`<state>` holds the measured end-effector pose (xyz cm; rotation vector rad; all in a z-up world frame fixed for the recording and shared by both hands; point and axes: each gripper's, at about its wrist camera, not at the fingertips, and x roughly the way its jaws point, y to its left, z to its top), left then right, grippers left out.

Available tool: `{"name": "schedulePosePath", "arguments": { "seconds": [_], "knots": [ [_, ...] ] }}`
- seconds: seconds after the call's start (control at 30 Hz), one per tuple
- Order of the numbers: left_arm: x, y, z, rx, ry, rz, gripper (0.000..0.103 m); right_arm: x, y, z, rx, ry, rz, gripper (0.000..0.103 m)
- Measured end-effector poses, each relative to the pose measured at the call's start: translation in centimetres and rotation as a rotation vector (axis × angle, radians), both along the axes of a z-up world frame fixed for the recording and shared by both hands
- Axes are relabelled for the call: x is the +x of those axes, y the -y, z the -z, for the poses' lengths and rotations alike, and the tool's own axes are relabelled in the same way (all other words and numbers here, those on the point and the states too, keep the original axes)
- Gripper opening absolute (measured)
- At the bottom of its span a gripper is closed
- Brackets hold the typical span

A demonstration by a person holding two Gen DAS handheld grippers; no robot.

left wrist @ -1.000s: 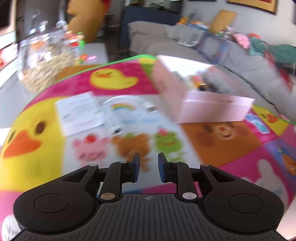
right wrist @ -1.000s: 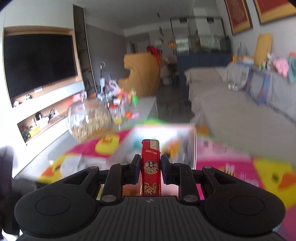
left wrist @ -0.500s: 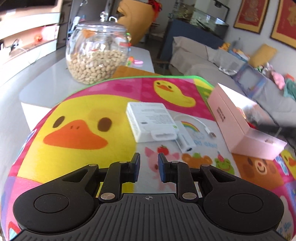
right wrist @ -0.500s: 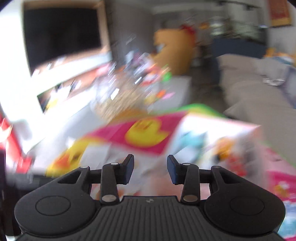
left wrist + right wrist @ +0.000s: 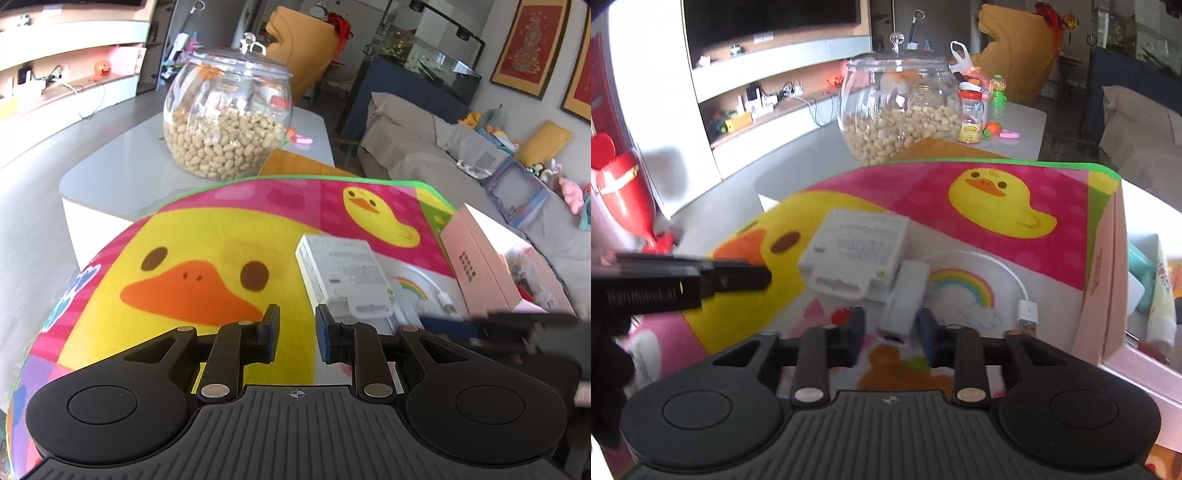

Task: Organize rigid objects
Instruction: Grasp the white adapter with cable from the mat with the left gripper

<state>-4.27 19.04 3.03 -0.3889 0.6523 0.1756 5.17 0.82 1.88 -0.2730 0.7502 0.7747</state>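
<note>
A white flat box [image 5: 343,273] lies on the colourful play mat [image 5: 207,236]; it also shows in the right wrist view [image 5: 860,247]. A small white adapter [image 5: 905,299] with a white USB cable [image 5: 1015,284] lies beside it. A pink open box [image 5: 491,269] stands at the right; its wall shows in the right wrist view [image 5: 1104,269]. My left gripper [image 5: 295,334] is open and empty, just left of the white box. My right gripper [image 5: 891,338] is open, low, with the adapter's near end between its fingers.
A glass jar of peanuts [image 5: 227,122] stands on the grey table [image 5: 129,166] behind the mat. Small bottles and toys [image 5: 975,114] stand beside the jar. A sofa [image 5: 461,155] runs along the right. A red object [image 5: 624,192] stands at the left.
The right gripper held a red lighter a second ago; it is now open and empty, swung down over the adapter. The left gripper moved left, toward the white box.
</note>
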Motion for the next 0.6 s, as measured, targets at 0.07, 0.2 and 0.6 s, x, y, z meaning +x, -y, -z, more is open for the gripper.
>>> {"name": "schedulePosePath", "arguments": {
  "seconds": [0.07, 0.2, 0.6],
  "knots": [
    [0.6, -0.1, -0.1, 0.005, 0.005, -0.003, 0.023, -1.0, 1.4, -0.1, 0.006, -0.005, -0.016, 0.021],
    [2.3, 0.4, -0.4, 0.022, 0.024, 0.003, 0.023, -3.6, 5.2, -0.3, 0.012, -0.014, -0.011, 0.02],
    [6.8, 5.3, -0.1, 0.232, -0.008, 0.092, 0.025, -7.0, 13.0, 0.5, 0.081, 0.003, 0.12, 0.029]
  ]
}}
